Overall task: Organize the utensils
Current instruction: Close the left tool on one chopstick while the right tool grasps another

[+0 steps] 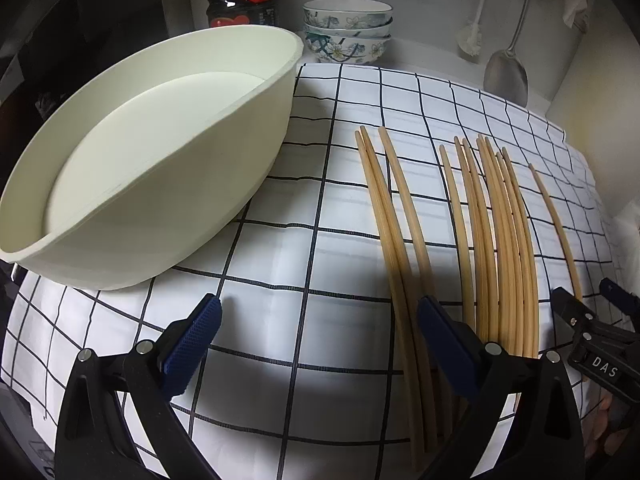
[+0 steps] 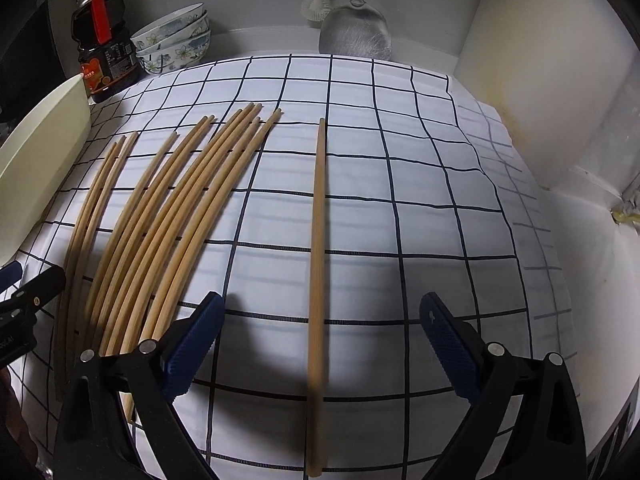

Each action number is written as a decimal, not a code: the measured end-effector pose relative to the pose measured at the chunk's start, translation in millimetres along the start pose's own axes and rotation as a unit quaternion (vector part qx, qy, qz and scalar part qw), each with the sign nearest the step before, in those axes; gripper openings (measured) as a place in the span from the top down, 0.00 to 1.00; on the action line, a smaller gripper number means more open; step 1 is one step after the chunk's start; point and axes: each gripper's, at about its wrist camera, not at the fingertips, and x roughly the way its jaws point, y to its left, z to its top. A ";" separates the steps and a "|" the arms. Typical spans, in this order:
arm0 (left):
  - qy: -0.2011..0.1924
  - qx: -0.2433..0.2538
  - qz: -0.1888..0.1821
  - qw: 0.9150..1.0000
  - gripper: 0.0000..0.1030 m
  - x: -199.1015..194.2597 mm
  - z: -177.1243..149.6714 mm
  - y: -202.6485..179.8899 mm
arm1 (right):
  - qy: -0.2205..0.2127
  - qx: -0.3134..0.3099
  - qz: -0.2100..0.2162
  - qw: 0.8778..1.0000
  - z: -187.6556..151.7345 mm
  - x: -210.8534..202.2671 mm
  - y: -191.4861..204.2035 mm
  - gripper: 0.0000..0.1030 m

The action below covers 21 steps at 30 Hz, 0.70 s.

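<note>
Bare wooden chopsticks (image 2: 168, 216) lie flat on the checked cloth (image 2: 400, 220), roughly parallel, tips pointing away. One single chopstick (image 2: 318, 264) sits well apart on the right, straight and alone. The rest fan out in a loose bunch to its left, some touching, perhaps ten in all, though overlaps make the count unsure. Left of them stands a cream oval tray (image 1: 160, 152), empty, its wall near the leftmost sticks.
</note>
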 end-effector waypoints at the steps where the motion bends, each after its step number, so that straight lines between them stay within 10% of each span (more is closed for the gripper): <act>1: -0.001 -0.004 0.001 1.000 0.07 -0.2 0.5 1.9 | 0.000 0.001 0.000 1.000 -0.1 0.0 0.1 0.09; 21: 0.004 0.008 0.023 1.000 0.14 10.0 3.8 -12.3 | -0.019 -0.004 0.002 1.000 4.9 4.1 0.7 0.12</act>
